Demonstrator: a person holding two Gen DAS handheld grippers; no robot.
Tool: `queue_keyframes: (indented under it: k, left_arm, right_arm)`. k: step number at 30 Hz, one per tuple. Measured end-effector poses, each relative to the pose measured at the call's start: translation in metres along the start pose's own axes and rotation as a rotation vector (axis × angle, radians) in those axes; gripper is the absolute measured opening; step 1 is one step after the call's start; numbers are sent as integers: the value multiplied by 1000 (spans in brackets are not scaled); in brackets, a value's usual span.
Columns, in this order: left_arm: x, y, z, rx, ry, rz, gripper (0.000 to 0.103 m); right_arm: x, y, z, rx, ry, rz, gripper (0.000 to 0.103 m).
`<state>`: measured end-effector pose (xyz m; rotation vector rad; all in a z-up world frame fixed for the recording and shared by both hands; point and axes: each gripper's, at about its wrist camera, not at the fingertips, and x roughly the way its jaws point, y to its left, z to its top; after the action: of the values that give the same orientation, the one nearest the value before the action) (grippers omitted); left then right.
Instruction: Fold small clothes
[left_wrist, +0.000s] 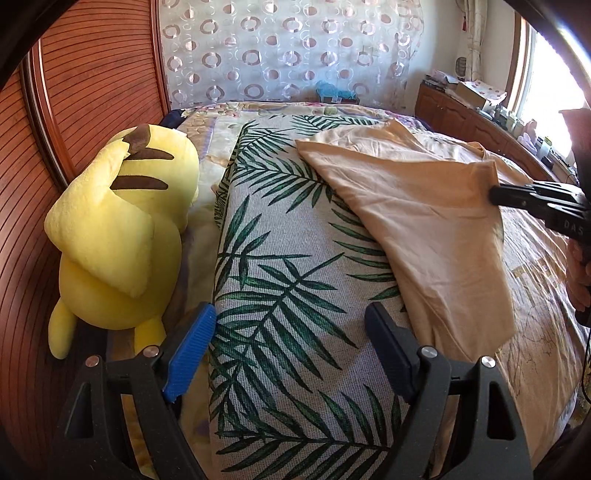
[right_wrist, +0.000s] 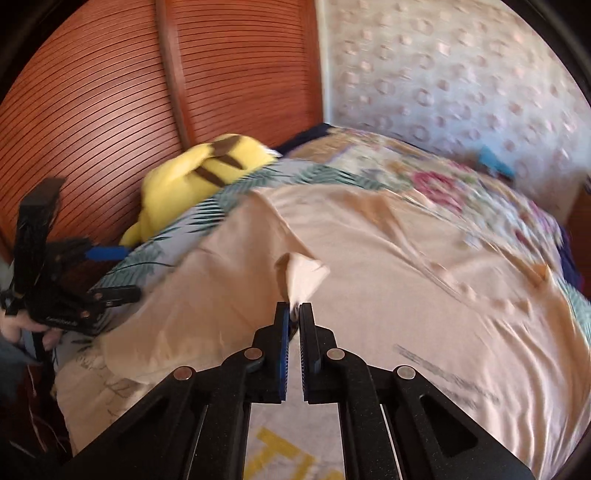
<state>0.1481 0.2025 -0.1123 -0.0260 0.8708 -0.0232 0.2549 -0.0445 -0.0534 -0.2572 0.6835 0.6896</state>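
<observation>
While right tongs (right_wrist: 294, 308) pinch the soft, light shirt (right_wrist: 369, 266) on the bed (left_wrist: 280, 266) and left tongs (left_wrist: 291, 325) gape empty, best gripped at hem or edge.

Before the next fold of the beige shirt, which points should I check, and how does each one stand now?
1. Right gripper is shut on the beige shirt: ok, a pinch of cloth sits between the pads.
2. Left gripper is open and empty: ok, it hangs over the palm-leaf cushion.
3. Shirt lies flat: not ok, wrinkled and partly draped over the cushion.
4. Yellow plush toy is apart from the shirt: ok.
5. How much cloth the grip holds: cannot tell, the view is blurred.
</observation>
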Motion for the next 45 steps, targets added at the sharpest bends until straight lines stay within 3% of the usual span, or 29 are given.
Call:
queue_keyframes:
  k: [6, 8, 10, 11, 20, 24, 31, 36, 38, 40, 45]
  left_arm:
    - [0, 0, 0, -1, 0, -1, 83]
    - [0, 0, 0, -2, 0, -1, 83]
    - [0, 0, 0, -2, 0, -2, 83]
    - [0, 0, 0, -2, 0, -2, 83]
    - [-26, -1, -7, -14, -44, 35, 83]
    - [-51, 2, -15, -39, -77, 34, 83]
    - [-82, 6, -28, -73, -118, 36, 83]
    - [-90, 5, -29, -74, -139, 34, 83]
    - [-92, 4, -30, -76, -144, 32, 83]
    - [-93, 3, -30, -78, -148, 28, 83]
    - [-93, -3, -30, -66, -142, 25, 83]
  right_arm:
    - [-9, -4, -5, 60, -24, -40, 7]
    - [-11, 1, -5, 75, -33, 8, 10]
    - [-14, 10, -10, 77, -22, 63, 26]
    - [-14, 14, -13, 73, -18, 82, 29]
    - [-12, 68, -43, -2, 43, 200, 32]
    - [-1, 79, -44, -29, 74, 221, 42]
    - [16, 108, -41, -99, 96, 226, 41]
    - [30, 120, -35, -146, 87, 120, 41]
    - [33, 122, -35, -154, 80, 76, 30]
    - [34, 122, -36, -154, 80, 55, 11]
    - [19, 125, -37, -162, 69, 50, 7]
